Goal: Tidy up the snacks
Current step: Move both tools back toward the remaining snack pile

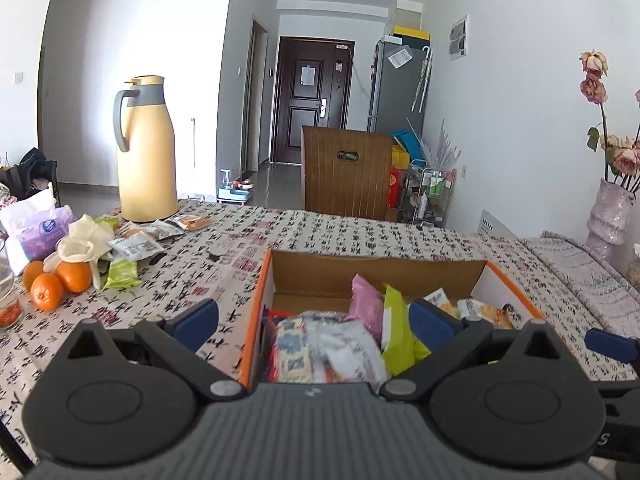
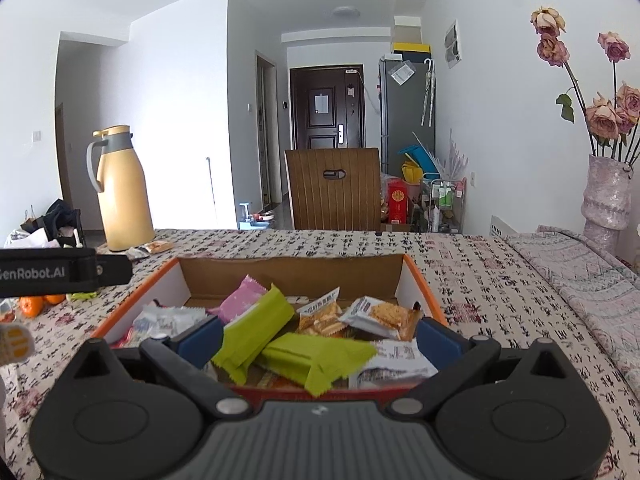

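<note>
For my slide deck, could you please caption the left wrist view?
Open left tool above a cardboard box of snack packets, more snacks left on the table.

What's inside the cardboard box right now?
The cardboard box holds loose snack packets: two green packets, a pink packet and cracker packets. The lower layers and most of the floor are covered.

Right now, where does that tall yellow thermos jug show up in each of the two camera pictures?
Left wrist view: yellow thermos jug stands upper left on the patterned table, behind loose snacks.
Right wrist view: it stands far left, beyond the box corner.
Shared landmark: the cardboard snack box, centre in both.
</note>
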### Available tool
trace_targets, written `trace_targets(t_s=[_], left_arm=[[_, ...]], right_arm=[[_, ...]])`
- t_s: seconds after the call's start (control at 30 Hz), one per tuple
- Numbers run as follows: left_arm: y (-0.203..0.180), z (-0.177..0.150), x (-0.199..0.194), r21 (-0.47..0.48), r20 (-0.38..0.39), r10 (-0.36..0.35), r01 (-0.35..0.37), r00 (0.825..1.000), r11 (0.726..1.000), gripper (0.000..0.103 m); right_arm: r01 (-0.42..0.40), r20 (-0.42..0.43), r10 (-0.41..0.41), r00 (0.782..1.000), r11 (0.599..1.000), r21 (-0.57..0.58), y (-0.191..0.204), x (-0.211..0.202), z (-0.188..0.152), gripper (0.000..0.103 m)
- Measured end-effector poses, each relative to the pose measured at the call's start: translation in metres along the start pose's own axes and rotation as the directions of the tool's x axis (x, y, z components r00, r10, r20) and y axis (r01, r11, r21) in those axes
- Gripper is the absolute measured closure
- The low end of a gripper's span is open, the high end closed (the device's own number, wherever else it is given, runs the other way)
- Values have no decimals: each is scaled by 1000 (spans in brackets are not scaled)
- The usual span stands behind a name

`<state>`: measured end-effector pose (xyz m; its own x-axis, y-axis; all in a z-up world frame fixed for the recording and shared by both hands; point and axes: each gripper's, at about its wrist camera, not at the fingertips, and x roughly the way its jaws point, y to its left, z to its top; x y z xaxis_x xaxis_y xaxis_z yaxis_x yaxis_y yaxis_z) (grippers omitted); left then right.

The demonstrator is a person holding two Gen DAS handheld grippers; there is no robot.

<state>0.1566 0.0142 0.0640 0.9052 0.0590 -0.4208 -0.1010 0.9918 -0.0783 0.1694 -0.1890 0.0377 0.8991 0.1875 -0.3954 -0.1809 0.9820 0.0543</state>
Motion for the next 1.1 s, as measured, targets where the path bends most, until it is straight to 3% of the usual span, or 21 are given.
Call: trace_targets(t_s=[0.67,1.1], left_arm=[[48,-64,-14,30,-99,9,-6,995,1000,0],[54,-77,-5,13,-72,-25,26,997,1000,0]], right_arm=[[25,-139,-23,990,1000,10,3,-21,-54,0],[50,-197,-48,979,999,6,4,-10,-62,0]])
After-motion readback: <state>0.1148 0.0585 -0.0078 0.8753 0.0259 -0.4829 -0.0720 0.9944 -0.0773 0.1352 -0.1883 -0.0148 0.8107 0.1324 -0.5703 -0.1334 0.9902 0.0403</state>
